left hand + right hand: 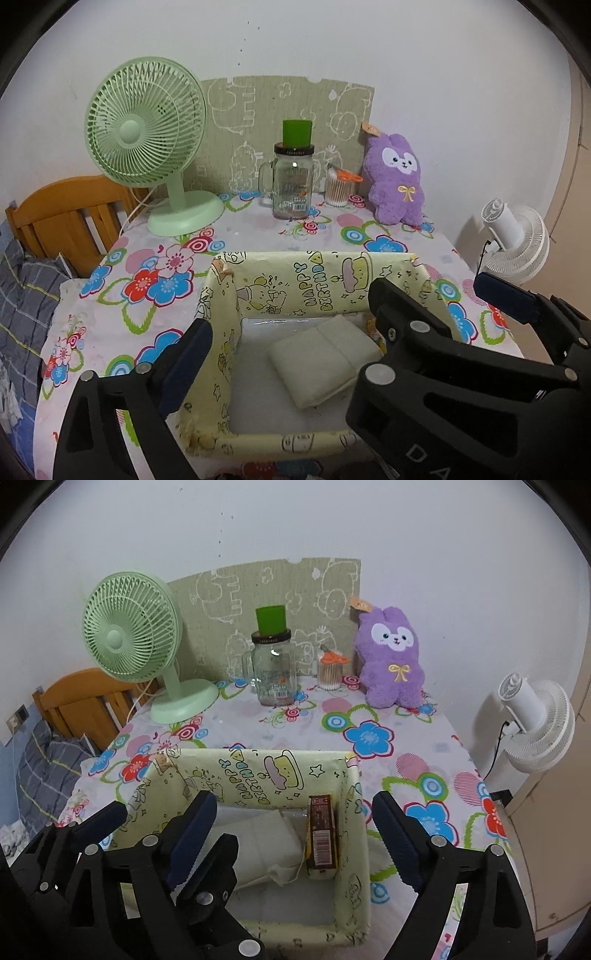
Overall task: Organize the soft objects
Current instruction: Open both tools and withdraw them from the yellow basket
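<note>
A pale folded cloth (pixel 325 354) (pixel 258 834) lies flat on the floor of a yellow "Happy Birthday" box (pixel 221 332) (pixel 351 830) near the table's front. In the right wrist view a brown carton (pixel 321 838) stands against the box's right wall. A purple plush rabbit (pixel 397 177) (pixel 391 661) sits upright at the back right. My left gripper (pixel 291 314) hangs open over the box. My right gripper (pixel 295 805) is open beside it. The two overlap, and nothing is between either pair of fingers. One blue pad (pixel 506 299) of the right gripper shows at the right.
At the back stand a green fan (pixel 147 125) (pixel 129 635), a glass jar (pixel 291 181) (pixel 273 672) with a green cup on top, and a cotton swab pot (pixel 336 188) (pixel 330 672). A white fan (pixel 517 240) (pixel 535 723) is beyond the table's right edge. A wooden headboard (pixel 62 210) and bedding are on the left.
</note>
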{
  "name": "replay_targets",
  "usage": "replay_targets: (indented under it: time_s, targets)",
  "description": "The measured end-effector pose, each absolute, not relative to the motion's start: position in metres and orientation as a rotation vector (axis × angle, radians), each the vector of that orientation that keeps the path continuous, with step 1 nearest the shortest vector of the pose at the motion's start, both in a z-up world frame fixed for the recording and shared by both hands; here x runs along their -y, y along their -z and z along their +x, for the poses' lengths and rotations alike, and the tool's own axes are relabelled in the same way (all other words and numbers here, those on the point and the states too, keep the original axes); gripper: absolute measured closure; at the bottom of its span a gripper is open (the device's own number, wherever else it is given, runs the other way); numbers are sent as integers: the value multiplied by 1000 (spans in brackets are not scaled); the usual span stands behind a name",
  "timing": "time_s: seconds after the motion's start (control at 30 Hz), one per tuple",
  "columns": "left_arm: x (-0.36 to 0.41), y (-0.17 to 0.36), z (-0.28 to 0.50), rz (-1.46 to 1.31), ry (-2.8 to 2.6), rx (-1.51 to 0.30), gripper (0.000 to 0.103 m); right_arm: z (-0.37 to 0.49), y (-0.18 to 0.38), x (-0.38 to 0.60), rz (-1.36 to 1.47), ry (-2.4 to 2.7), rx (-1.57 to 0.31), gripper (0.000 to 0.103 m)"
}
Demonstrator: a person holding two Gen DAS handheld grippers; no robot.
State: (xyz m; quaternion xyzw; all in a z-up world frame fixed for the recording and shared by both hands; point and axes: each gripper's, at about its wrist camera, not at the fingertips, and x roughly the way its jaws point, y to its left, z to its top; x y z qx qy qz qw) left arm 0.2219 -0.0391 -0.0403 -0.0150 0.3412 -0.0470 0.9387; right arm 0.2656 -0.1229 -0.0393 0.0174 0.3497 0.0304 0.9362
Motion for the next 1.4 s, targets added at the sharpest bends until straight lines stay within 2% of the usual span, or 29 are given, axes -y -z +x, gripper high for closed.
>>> replay_targets:
  time_s: [0.37,1.4]
  targets:
    - [40,19,188,-31,117,-653,0,227,14,127,30,-36,-659,5]
    - [47,2,92,-5,132,-555,0,125,-11,131,12,-48,-570,3]
